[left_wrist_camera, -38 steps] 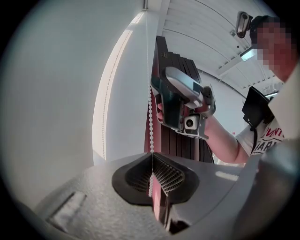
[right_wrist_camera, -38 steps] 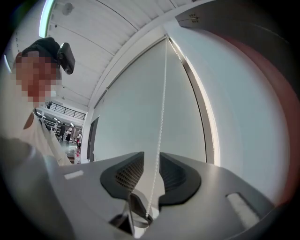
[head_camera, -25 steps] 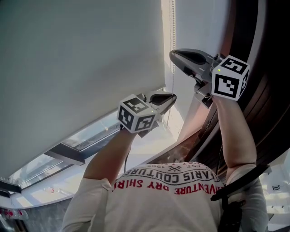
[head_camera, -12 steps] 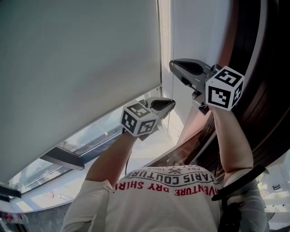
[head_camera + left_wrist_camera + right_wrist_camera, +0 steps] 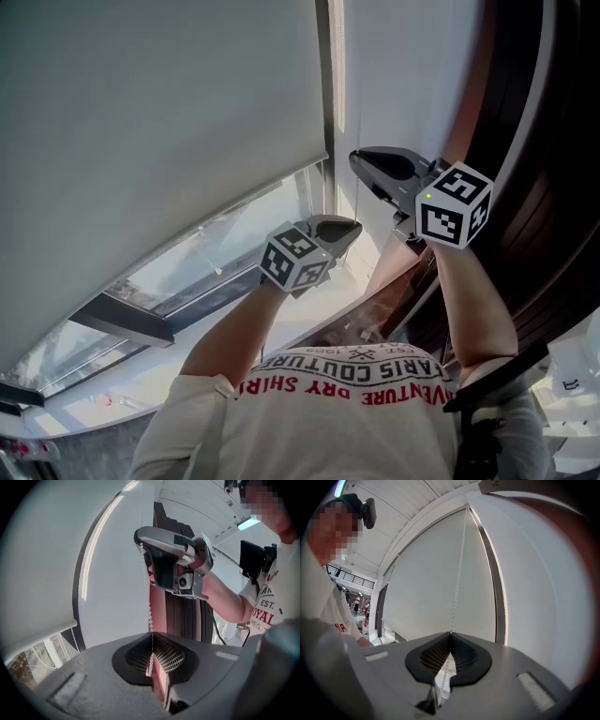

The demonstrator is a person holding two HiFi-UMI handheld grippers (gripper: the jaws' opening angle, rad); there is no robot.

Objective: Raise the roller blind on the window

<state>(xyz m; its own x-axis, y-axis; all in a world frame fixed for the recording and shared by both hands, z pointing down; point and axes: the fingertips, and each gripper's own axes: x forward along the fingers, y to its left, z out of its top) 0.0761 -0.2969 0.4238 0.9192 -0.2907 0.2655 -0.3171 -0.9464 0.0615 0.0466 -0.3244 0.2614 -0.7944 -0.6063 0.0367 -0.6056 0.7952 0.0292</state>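
Pale grey fabric: roller blind [image 5: 159, 122], plain, covers the upper window; its bottom bar sits above bare glass [image 5: 216, 253].
White beads: bead chain [image 5: 150, 616] hangs beside the blind's right edge.
Left gripper [image 5: 352, 227]: clamped on the chain, lower.
Right gripper [image 5: 358, 159]: clamped on the chain, higher.
Print: "PARIS COUTURE" on the shirt [image 5: 347, 375].
Room: white sill [image 5: 169, 375], dark brown panel [image 5: 534, 141] at right.

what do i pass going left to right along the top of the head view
roller blind → dark window frame strip → white wall → dark brown panel
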